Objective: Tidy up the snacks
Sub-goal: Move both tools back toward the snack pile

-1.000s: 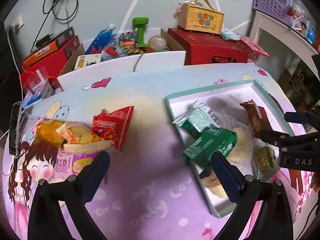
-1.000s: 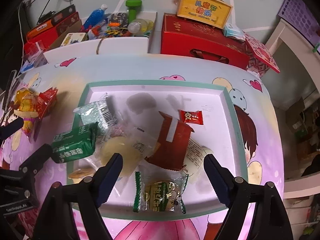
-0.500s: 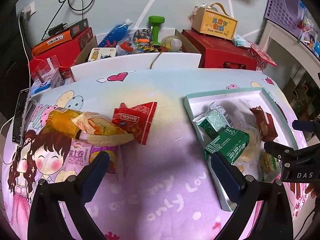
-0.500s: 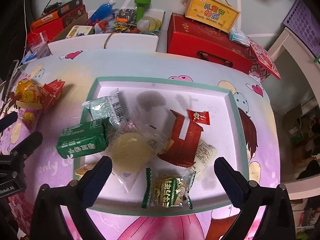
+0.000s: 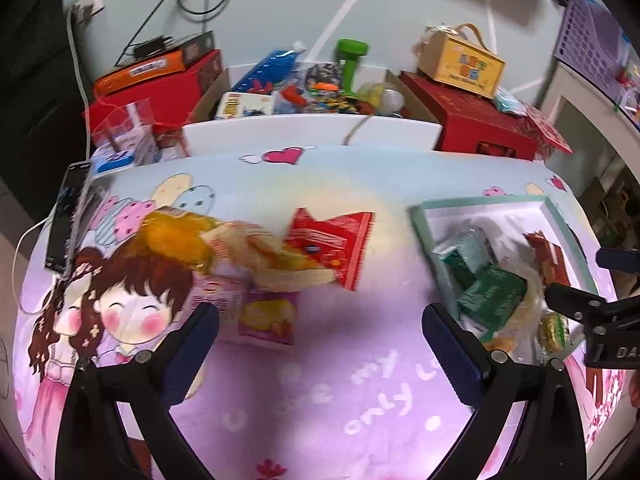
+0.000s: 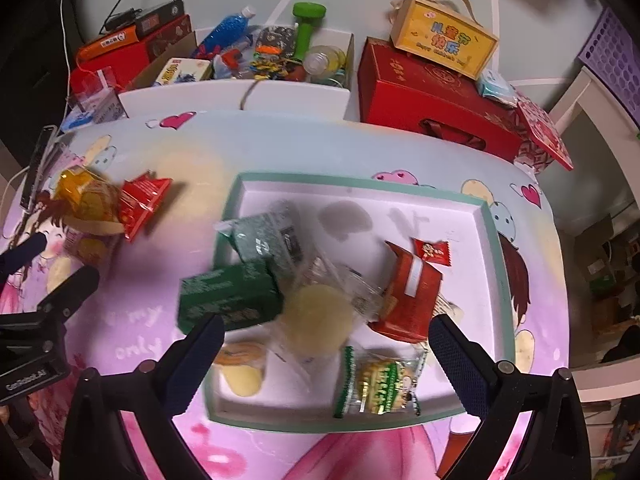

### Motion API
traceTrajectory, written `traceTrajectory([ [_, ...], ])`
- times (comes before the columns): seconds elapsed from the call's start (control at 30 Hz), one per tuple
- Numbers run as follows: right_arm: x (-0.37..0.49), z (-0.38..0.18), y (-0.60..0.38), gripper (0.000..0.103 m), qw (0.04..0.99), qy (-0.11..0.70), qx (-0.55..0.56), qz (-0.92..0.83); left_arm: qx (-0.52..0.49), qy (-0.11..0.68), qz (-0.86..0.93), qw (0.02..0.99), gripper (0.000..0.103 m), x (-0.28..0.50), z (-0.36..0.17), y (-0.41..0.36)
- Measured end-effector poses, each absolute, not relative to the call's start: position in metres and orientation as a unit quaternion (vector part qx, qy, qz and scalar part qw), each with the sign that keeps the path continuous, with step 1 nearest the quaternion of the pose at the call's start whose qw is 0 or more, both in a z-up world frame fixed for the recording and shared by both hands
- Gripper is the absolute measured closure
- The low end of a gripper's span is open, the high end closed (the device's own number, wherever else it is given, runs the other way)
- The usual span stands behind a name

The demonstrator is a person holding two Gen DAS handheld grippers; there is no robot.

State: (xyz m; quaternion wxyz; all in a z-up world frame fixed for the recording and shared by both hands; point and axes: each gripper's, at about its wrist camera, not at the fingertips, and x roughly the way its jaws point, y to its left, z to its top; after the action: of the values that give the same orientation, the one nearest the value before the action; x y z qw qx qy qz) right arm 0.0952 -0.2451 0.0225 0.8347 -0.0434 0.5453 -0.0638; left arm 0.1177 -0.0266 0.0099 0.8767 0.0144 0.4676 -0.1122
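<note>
A green-rimmed white tray (image 6: 460, 200) on the cartoon tablecloth holds several snacks: a dark green pack (image 6: 228, 298) overhanging its left rim, a silver-green pack (image 6: 266, 236), a round yellow cake (image 6: 320, 316), a red-brown pouch (image 6: 412, 296), a green biscuit pack (image 6: 380, 380). Left of the tray lie a red packet (image 5: 336, 244), a yellow-orange bun pack (image 5: 276, 264), an orange pack (image 5: 176, 236) and a pink pack (image 5: 268, 316). My left gripper (image 5: 320, 344) is open and empty, above the cloth near this pile. My right gripper (image 6: 324, 360) is open and empty over the tray's near side.
Behind the table stand a red gift box (image 6: 432, 100) with a yellow case (image 6: 444, 36) on top, a white box of toys (image 6: 256, 68) and red boxes (image 5: 160, 88) at the back left. A phone (image 5: 68, 216) lies at the table's left edge.
My left gripper has swung left, from beside the tray toward the loose snack pile. My right gripper has pulled back slightly over the tray. Both stay open and empty.
</note>
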Motion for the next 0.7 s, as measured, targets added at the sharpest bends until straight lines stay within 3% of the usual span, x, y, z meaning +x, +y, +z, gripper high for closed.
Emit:
traceTrajectory([
  [0.7,0.131,0.022,-0.155,0.000,0.835,0.545,-0.071,-0.016,-0.071,0.506,-0.013,0.860,0.002,0.131,-0.020,0.075],
])
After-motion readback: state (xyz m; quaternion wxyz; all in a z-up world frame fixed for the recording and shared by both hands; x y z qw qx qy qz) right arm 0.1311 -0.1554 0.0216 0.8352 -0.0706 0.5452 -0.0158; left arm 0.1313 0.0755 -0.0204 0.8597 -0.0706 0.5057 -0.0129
